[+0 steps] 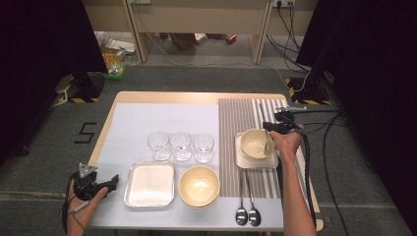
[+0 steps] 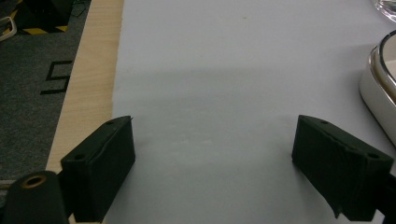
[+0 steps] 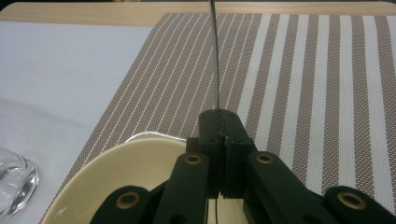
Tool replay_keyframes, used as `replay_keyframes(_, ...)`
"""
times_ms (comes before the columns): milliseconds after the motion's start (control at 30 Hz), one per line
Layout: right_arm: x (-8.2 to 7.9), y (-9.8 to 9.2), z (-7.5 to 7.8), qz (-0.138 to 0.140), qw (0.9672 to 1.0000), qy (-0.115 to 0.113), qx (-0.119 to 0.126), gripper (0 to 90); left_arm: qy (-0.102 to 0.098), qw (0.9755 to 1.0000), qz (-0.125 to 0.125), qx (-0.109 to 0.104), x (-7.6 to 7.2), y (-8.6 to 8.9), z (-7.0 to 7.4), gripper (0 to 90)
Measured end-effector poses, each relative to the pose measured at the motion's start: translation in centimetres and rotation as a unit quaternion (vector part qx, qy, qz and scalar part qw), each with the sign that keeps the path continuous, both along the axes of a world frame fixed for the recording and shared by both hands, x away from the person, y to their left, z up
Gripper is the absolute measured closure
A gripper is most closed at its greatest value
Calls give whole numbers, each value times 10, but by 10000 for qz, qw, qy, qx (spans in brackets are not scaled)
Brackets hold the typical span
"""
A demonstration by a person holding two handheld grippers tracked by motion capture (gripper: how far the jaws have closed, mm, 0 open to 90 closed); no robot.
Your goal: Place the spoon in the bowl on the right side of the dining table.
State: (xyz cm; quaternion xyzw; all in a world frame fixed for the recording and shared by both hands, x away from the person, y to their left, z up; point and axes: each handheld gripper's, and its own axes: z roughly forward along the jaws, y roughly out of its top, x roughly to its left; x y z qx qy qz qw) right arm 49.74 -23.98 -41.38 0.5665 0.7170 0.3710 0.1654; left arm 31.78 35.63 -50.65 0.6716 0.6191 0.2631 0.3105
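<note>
My right gripper (image 3: 219, 116) is shut on a thin metal utensil handle (image 3: 215, 56), seen edge-on and running away from the jaws over the striped placemat (image 3: 303, 70). Just below the jaws sits a small cream bowl (image 3: 121, 172). From above, the right gripper (image 1: 276, 127) hovers at the far right rim of that bowl (image 1: 254, 142), which rests on a square white plate (image 1: 243, 160). My left gripper (image 1: 114, 181) is open with nothing between its pads, low over the pale blue mat (image 2: 210, 70) near the table's front left.
Three clear glasses (image 1: 180, 146) stand in a row mid-table. In front of them are a metal tray (image 1: 150, 184), whose rim (image 2: 378, 93) is close to my left gripper, and a larger cream bowl (image 1: 199, 184). Two spoons (image 1: 247, 214) lie on the placemat's near end.
</note>
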Motion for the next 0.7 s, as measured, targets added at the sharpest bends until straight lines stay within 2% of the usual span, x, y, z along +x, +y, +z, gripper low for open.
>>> replay_keyframes(133, -1, -1, -3, -12, 10000, 27, -68, 890, 0, 10000, 1, -2, 0, 0, 0, 121)
replay_keyframes(267, -3, -3, -6, -8, 10000, 8, -8, 883, 1, 10000, -1, -3, 0, 0, 0, 121)
replay_keyframes(700, -4, 1, -6, -57, 9990, -97, -428, 804, -1, 10000, -1, 1, 0, 0, 0, 121)
